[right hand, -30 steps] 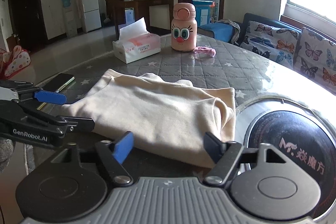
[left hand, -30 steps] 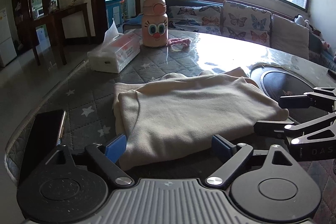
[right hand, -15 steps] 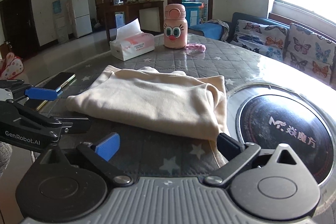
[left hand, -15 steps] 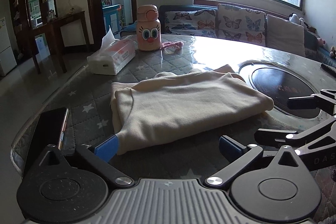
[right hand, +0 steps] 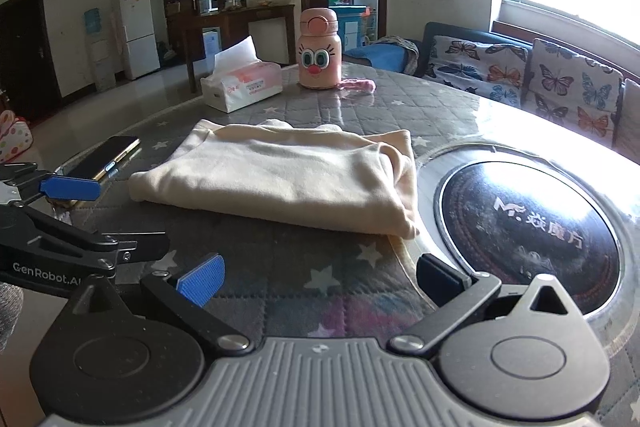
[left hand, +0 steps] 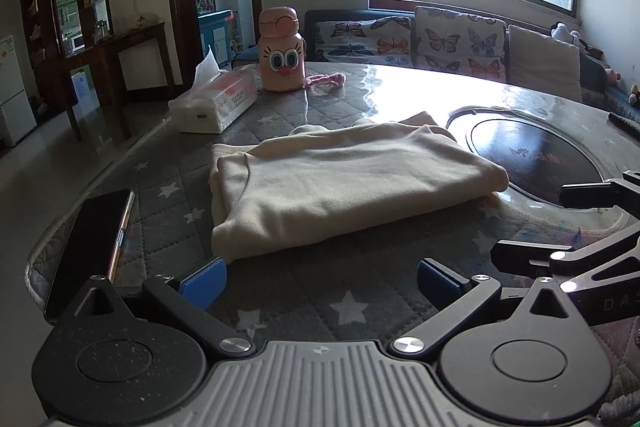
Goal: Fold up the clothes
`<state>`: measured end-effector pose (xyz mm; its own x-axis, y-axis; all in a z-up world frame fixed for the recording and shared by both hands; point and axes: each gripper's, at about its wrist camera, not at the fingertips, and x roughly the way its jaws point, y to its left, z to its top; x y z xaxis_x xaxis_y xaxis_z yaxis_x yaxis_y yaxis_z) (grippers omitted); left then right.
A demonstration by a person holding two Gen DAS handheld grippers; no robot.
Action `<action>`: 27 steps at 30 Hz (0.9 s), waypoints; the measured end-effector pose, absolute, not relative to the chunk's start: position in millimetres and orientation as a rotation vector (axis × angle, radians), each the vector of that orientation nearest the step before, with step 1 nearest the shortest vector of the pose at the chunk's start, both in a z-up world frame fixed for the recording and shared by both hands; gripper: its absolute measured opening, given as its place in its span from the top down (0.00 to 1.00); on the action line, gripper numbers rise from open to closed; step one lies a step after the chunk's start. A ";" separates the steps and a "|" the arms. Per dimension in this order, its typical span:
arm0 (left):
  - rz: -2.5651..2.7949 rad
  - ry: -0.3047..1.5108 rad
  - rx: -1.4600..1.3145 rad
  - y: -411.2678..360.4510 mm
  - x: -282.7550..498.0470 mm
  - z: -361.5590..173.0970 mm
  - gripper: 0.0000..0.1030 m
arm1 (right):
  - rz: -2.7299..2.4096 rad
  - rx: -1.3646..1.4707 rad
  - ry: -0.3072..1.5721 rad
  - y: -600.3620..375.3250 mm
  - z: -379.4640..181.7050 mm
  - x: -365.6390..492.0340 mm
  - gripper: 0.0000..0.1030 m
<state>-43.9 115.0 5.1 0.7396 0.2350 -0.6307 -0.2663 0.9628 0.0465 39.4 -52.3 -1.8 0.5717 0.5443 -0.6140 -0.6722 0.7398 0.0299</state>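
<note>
A folded cream garment [left hand: 340, 183] lies mid-table beside the inset hob [left hand: 536, 155], clear of both grippers: left gripper [left hand: 320, 277] and right gripper [right hand: 320, 275] hover with jaws released, empty, near the table's [left hand: 360, 95] front edge

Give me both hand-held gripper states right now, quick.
Left hand-held gripper: open, holding nothing; the cream garment lies just beyond its pads.
Right hand-held gripper: open, holding nothing.
</note>
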 end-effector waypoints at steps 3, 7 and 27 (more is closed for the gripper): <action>0.286 0.694 -0.045 113.0 -45.6 2.8 0.00 | 0.708 -0.230 0.640 -52.3 -4.2 36.2 0.00; 0.301 0.703 -0.040 110.6 -47.9 -0.4 0.00 | 0.695 -0.252 0.631 -51.3 -7.5 31.0 0.00; 0.333 0.721 -0.033 103.2 -53.9 -8.9 0.00 | 0.673 -0.258 0.639 -56.7 -17.5 21.6 0.00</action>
<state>-53.9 103.2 -8.9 0.7012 0.2876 -0.6524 -0.3102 0.9469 0.0840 21.6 -56.7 -17.5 0.6016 0.4973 -0.6251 -0.6500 0.7596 -0.0212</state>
